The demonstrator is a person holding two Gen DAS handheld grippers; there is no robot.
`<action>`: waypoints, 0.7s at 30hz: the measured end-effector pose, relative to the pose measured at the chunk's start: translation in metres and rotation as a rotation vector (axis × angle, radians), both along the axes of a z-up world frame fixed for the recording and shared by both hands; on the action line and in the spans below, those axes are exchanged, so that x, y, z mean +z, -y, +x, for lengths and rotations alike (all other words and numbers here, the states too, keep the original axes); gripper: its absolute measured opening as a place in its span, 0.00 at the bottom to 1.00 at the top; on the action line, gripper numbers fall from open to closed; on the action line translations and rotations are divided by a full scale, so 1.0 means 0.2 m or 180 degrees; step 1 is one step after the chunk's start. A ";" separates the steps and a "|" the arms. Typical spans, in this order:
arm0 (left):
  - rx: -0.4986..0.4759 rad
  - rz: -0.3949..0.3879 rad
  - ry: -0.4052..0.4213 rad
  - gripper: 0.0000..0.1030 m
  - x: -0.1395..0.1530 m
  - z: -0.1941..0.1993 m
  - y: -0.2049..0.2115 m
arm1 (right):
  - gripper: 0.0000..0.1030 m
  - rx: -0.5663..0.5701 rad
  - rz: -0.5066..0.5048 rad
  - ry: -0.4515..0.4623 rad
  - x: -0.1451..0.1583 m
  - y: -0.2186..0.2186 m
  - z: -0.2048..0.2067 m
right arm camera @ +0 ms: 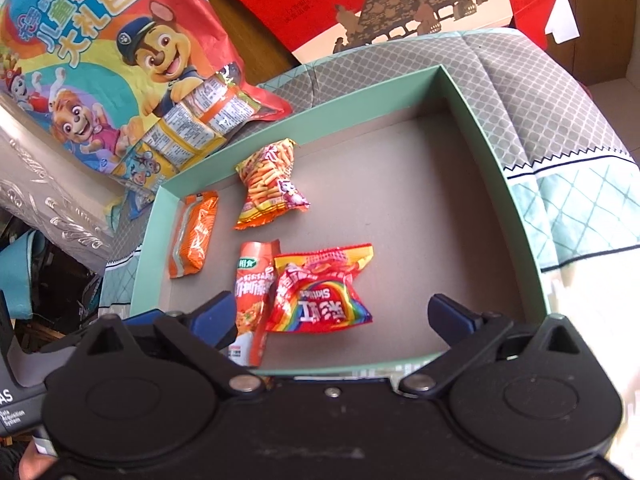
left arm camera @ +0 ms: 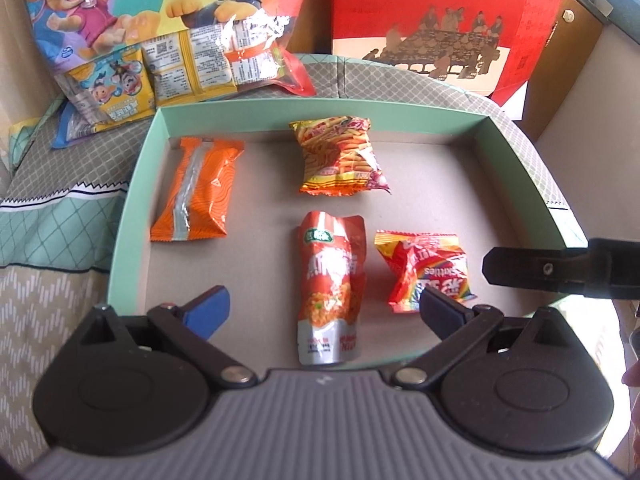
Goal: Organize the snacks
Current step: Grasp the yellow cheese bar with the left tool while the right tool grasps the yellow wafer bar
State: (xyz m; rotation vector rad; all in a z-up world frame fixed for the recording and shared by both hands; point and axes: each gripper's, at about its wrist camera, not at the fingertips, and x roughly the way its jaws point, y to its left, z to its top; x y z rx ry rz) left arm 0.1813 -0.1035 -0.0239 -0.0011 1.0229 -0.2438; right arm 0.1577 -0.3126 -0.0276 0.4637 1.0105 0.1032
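A shallow green box point(left arm camera: 320, 106) point(right arm camera: 360, 110) with a grey floor lies on a patterned cloth. In it are an orange packet point(left arm camera: 196, 190) point(right arm camera: 194, 236), a bag of stick snacks point(left arm camera: 342, 156) point(right arm camera: 268, 184), a red sauce pouch point(left arm camera: 330, 284) point(right arm camera: 252, 292) and a red Skittles bag point(left arm camera: 426, 270) point(right arm camera: 320, 296). My left gripper point(left arm camera: 326, 308) hovers open over the pouch's lower half, its blue pads clear of it on both sides. My right gripper point(right arm camera: 332, 314) stands open above the Skittles bag, touching nothing. A black part of the right gripper point(left arm camera: 536, 270) shows at the box's right wall.
A large cartoon-dog gift bag point(left arm camera: 160, 20) point(right arm camera: 100, 60) with small packets inside lies behind the box on the left. A red printed gift box point(left arm camera: 440, 12) point(right arm camera: 400, 0) stands behind. A silver embossed object point(right arm camera: 48, 200) sits at the left. The box's right half holds nothing.
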 end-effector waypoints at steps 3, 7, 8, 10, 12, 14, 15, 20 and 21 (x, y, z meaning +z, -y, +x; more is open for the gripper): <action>-0.0031 -0.0018 0.0027 1.00 0.04 -0.07 0.00 | 1.00 -0.0002 0.0018 0.0042 0.04 0.00 -0.07; -0.0070 -0.0015 0.0018 1.00 0.05 -0.17 0.01 | 1.00 -0.0003 0.0012 0.0101 0.09 0.01 -0.17; -0.0081 -0.0014 0.0012 1.00 0.06 -0.20 0.01 | 1.00 -0.0007 0.0009 0.0114 0.10 0.01 -0.20; -0.0105 -0.0022 -0.0004 1.00 0.06 -0.25 0.02 | 1.00 -0.0027 0.0003 0.0140 0.11 0.03 -0.26; -0.0141 -0.0032 -0.0020 1.00 0.05 -0.29 0.04 | 1.00 -0.0061 0.0001 0.0154 0.12 0.06 -0.32; -0.0190 -0.0035 -0.0025 1.00 0.05 -0.34 0.06 | 1.00 -0.0122 0.0009 0.0153 0.12 0.10 -0.38; -0.0213 -0.0036 -0.0025 1.00 0.05 -0.36 0.08 | 1.00 -0.0167 0.0016 0.0148 0.12 0.13 -0.42; -0.0338 -0.0036 -0.0079 1.00 0.02 -0.44 0.16 | 1.00 -0.0349 0.0029 0.0098 0.09 0.24 -0.54; -0.0360 -0.0032 -0.0094 1.00 0.01 -0.46 0.17 | 1.00 -0.0377 0.0039 0.0083 0.08 0.27 -0.56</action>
